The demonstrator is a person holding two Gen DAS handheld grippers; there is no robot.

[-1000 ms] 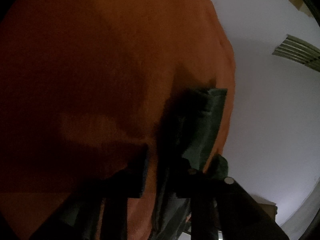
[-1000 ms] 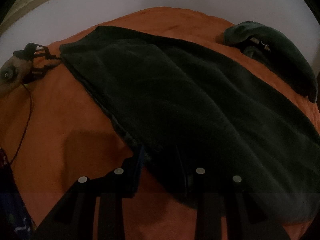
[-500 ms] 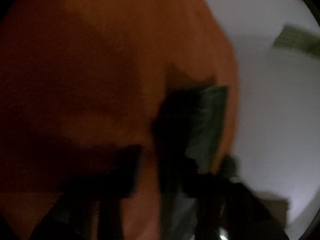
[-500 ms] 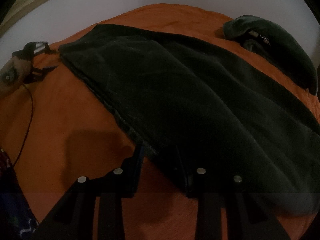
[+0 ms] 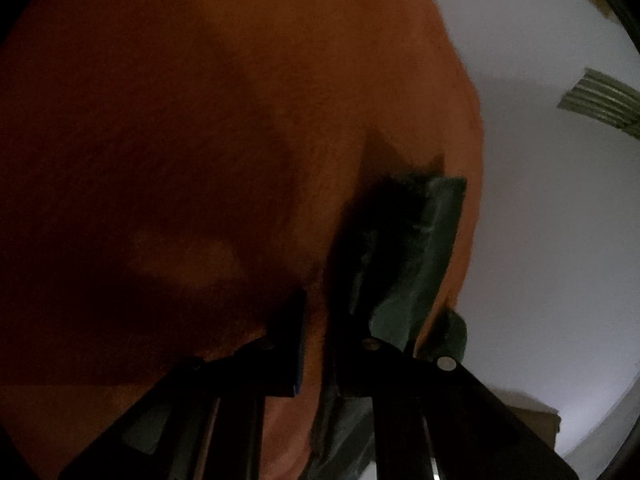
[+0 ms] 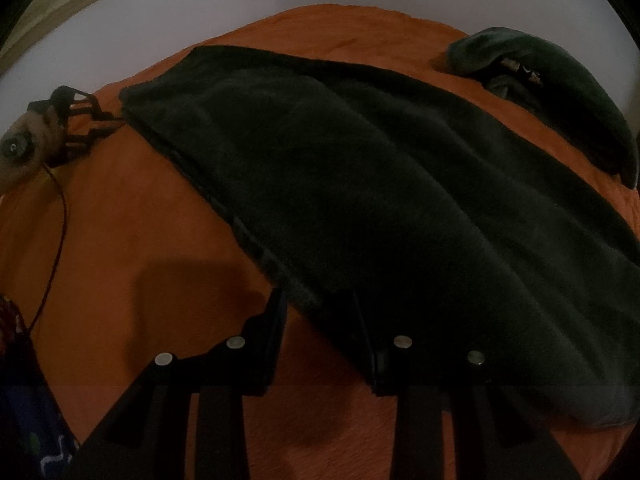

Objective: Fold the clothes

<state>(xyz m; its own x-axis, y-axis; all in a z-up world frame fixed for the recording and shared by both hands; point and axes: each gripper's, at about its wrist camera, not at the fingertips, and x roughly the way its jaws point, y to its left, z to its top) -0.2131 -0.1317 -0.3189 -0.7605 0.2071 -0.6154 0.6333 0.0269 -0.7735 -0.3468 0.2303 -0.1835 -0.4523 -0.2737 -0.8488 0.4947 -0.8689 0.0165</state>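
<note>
The dark green garment (image 6: 384, 200) lies spread on the orange bedcover (image 6: 132, 232) — my left gripper (image 5: 320, 344), narrowed on its far corner, and my half-wide right gripper (image 6: 320, 332) straddling its near corner, pads apparently unpressed, should lift together — evenly.

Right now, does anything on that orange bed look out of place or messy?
One thing: a second dark green garment lies bunched in a heap at the far right of the orange bedding, apart from the dark green cloth spread flat across the middle. Nothing looks spilled or torn.
</note>
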